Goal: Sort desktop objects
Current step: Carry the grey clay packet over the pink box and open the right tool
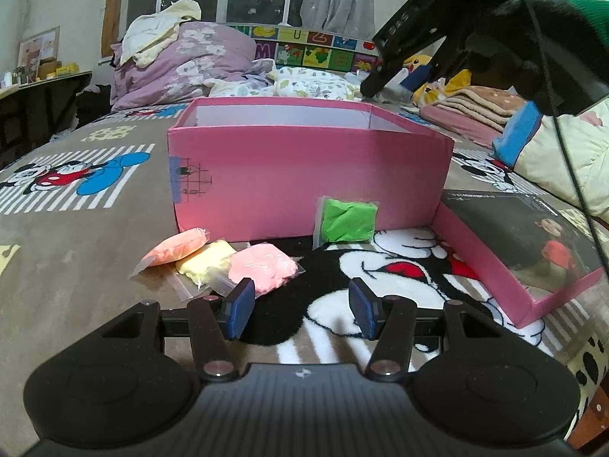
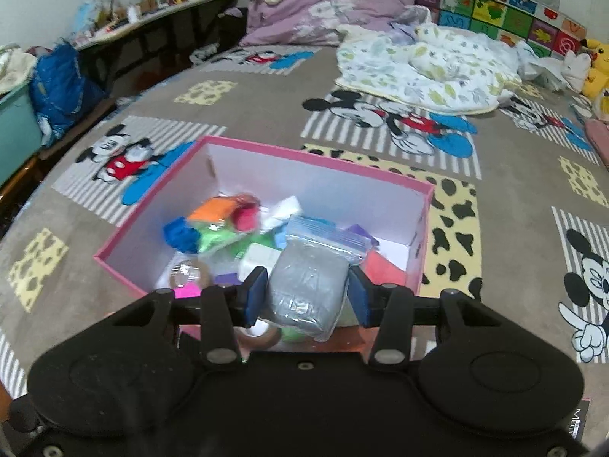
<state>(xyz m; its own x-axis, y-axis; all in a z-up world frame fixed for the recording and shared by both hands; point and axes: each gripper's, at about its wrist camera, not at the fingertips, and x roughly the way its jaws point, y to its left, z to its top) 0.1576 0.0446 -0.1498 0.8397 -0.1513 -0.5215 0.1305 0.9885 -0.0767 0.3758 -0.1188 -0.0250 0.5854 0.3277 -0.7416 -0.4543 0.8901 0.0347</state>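
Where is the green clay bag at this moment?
In the left wrist view, the green clay bag leans against the front wall of the pink box, right of the three pastel clay bags and ahead of the open left gripper.

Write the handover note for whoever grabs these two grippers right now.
Right gripper: shut on a bagged grey clay pack, held above the open pink box.
Left gripper: open, low over the blanket, holding nothing.
Done: many coloured packs and tape rolls already lie in the box.
Left: release the grey pack into the box, then collect the green pack leaning on the box's front wall and the orange, yellow and pink packs beside the left gripper.
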